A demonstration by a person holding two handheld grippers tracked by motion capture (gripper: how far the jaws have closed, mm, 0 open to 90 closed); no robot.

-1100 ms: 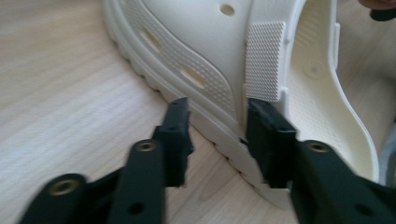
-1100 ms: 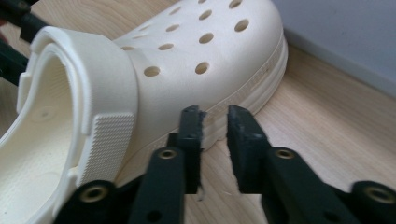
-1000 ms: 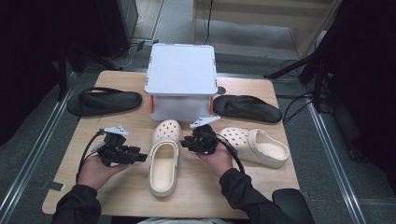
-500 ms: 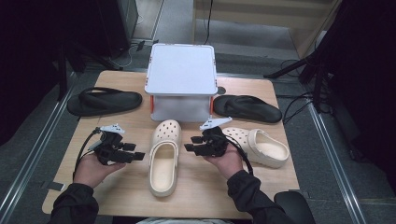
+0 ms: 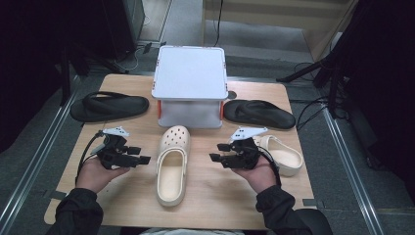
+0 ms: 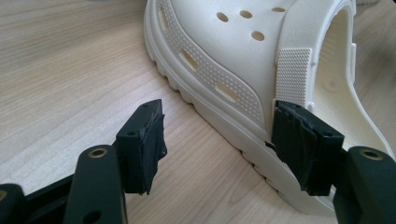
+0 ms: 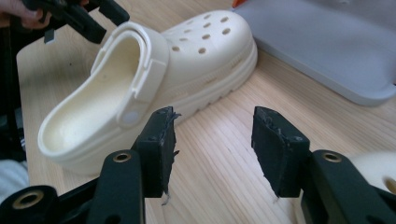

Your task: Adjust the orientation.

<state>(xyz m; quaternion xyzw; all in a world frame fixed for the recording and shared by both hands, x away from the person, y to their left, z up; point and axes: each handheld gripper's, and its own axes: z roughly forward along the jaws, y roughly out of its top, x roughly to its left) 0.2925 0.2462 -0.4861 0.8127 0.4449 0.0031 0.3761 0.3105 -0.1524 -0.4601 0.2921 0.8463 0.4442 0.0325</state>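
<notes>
- Cream clog point(image 5: 172, 166): lies mid-bench, toe toward the grey bin point(image 5: 190, 85), freed from both tools.
- Left tool point(image 5: 139, 157): jaws just opened wide, empty, one pad near the clog's sole edge.
- Right tool point(image 5: 219, 152): jaws just opened, empty; best withdrawn clear of the second clog point(image 5: 284, 152) near the bench's right edge.

The cream clog point(image 6: 243, 51) looks like matt, moulded foam, lying on the smooth pale wood-grain table point(image 6: 70, 70).
</notes>
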